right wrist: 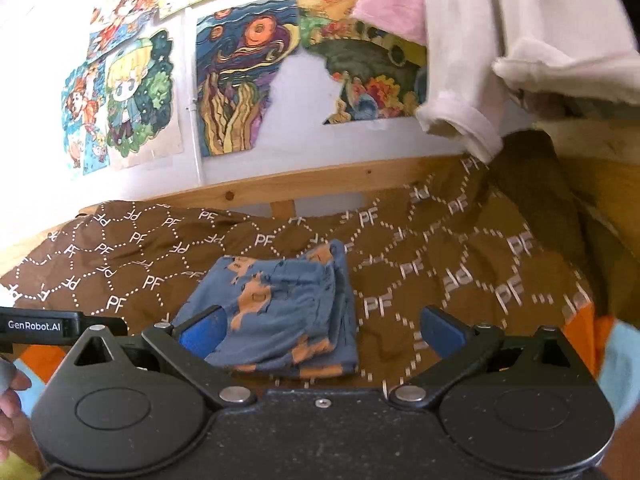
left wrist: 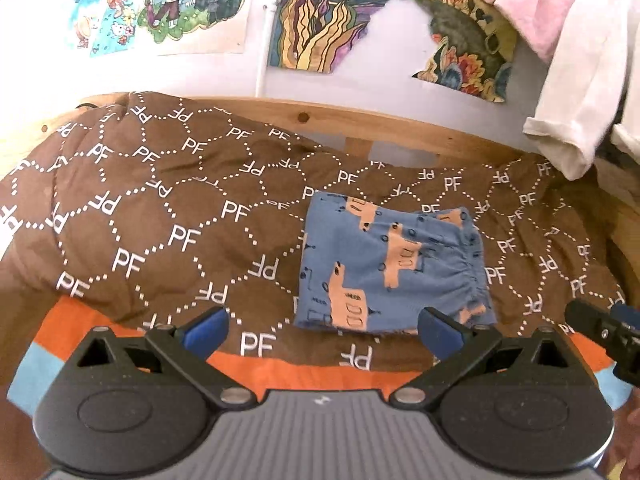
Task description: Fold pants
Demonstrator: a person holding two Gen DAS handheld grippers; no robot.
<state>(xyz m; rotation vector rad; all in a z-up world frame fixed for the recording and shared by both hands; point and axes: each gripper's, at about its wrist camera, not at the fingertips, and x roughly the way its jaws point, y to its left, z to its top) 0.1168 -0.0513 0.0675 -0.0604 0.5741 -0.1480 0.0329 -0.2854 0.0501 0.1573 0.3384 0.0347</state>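
Pants (left wrist: 390,264), blue with orange vehicle print, lie folded into a compact stack on the brown quilt (left wrist: 160,216) that covers the bed. In the left wrist view the elastic waistband sits at the stack's right edge, gathered and puckered. In the right wrist view (right wrist: 280,312) the layered fold edges show along the right side and the near edge, several thicknesses one over another. My left gripper (left wrist: 322,328) hovers just short of the stack's near edge, jaws wide apart, nothing between them. My right gripper (right wrist: 320,330) is also held with jaws spread wide and empty; its left blue pad (right wrist: 202,330) overlaps the stack's near left corner in the picture, but I cannot tell whether it touches the cloth. The tip of my right gripper shows at the right edge of the left view (left wrist: 608,332), beside the pants, apart from them. The quilt carries a white dotted hexagon pattern with "PF" letters. Under its near edge an orange and light-blue sheet (left wrist: 280,368) shows. A wooden bed rail (left wrist: 360,118) runs behind. Colourful drawings (left wrist: 320,12) hang on the white wall. White and pink garments (right wrist: 500,40) hang at upper right.
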